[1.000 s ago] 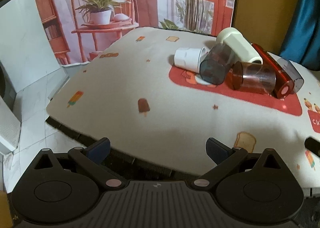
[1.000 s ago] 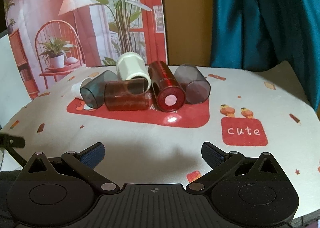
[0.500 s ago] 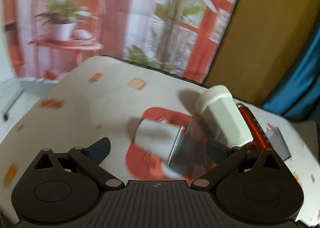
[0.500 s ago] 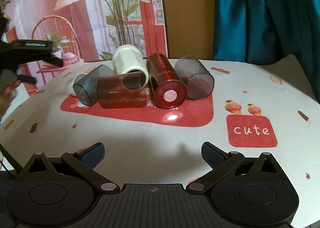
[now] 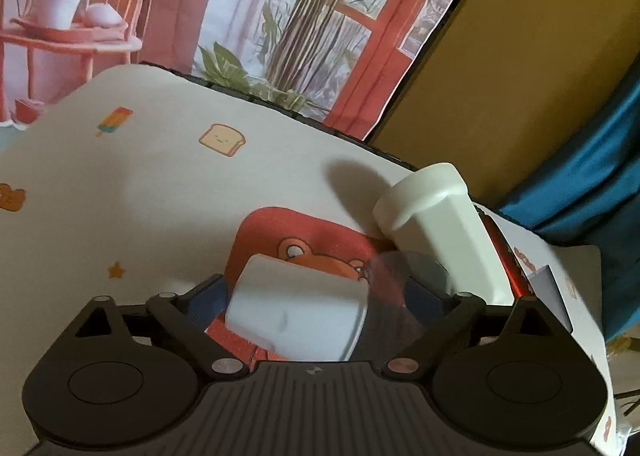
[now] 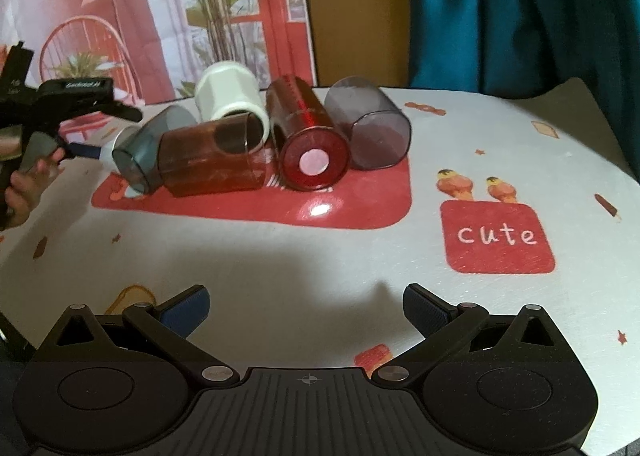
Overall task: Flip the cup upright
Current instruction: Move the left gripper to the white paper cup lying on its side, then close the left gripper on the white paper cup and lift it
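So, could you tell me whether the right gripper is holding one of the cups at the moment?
No, the right gripper is open and empty over bare tablecloth, well short of the cups.

The left gripper [image 5: 316, 296] is seen low over the table, pitched slightly downward, its two blue-padded fingers [image 5: 206, 298] spread wide apart with a cup lying between them; contact with either pad cannot be judged. From the right wrist view, the same left gripper [image 6: 86, 150] is seen at the far left, reaching in sideways, and it is gripped from below by the person's left hand [image 6: 26, 186]. The right gripper [image 6: 306, 306] is held level and back from the table edge, its fingers [image 6: 188, 306] spread wide with nothing between them.
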Action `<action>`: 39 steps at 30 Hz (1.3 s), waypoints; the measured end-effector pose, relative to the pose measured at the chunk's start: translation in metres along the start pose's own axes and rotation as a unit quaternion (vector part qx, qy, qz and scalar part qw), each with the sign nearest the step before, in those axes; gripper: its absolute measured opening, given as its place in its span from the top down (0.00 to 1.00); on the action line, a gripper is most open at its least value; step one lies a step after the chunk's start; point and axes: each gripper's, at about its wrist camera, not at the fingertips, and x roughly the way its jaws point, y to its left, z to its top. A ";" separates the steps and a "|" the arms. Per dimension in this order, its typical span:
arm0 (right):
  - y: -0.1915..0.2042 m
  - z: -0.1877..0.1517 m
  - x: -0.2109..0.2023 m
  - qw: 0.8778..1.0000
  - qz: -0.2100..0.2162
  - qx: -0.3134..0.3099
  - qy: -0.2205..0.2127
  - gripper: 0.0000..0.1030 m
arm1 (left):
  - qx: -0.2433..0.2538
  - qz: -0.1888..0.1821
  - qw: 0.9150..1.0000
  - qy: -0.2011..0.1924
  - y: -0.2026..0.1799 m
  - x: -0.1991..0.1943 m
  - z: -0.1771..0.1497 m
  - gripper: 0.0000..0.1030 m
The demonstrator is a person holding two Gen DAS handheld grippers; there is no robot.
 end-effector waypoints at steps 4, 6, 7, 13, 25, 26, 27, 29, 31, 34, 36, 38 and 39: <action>-0.002 0.002 0.001 1.000 -0.011 0.006 0.001 0.00 | -0.029 -0.031 0.999 -0.002 0.013 0.011 -0.001 0.09; -0.002 0.002 0.003 1.000 -0.014 0.008 0.005 0.00 | -0.029 -0.041 0.999 0.002 0.015 0.012 -0.003 0.23; -0.001 0.003 0.004 1.000 -0.014 0.008 0.006 0.00 | -0.022 -0.035 0.999 0.003 0.014 0.012 -0.004 0.25; 0.010 0.004 0.003 1.000 -0.003 -0.011 0.003 0.00 | -0.033 -0.039 0.999 0.000 0.027 -0.004 -0.012 0.26; 0.004 0.007 -0.018 1.000 0.000 0.005 -0.022 0.00 | -0.048 0.039 0.998 0.001 0.021 -0.060 -0.048 0.29; 0.003 0.007 -0.019 1.000 0.000 0.008 -0.022 0.00 | -0.036 0.050 0.998 0.004 0.014 -0.065 -0.054 0.29; 0.002 0.006 -0.020 1.000 0.001 0.011 -0.023 0.00 | -0.024 0.060 0.998 0.006 0.008 -0.069 -0.061 0.30; 0.000 0.005 -0.024 1.000 0.004 0.016 -0.025 0.00 | -0.011 0.075 0.997 0.010 -0.003 -0.076 -0.072 0.31; -0.002 0.003 -0.030 0.999 0.007 0.018 -0.030 0.00 | -0.023 0.073 0.997 0.017 -0.008 -0.081 -0.081 0.31; -0.006 0.001 -0.038 0.999 0.009 0.024 -0.039 0.00 | -0.036 0.067 0.997 0.018 -0.016 -0.087 -0.091 0.31; -0.011 0.000 -0.043 0.999 0.009 0.032 -0.043 0.00 | -0.039 0.068 0.997 0.020 -0.024 -0.090 -0.097 0.31; -0.017 -0.001 -0.047 0.998 0.008 0.042 -0.047 0.00 | -0.042 0.066 0.997 0.024 -0.032 -0.095 -0.106 0.31; -0.020 -0.001 -0.049 0.998 0.005 0.046 -0.049 0.00 | -0.042 0.067 0.996 0.027 -0.038 -0.097 -0.111 0.31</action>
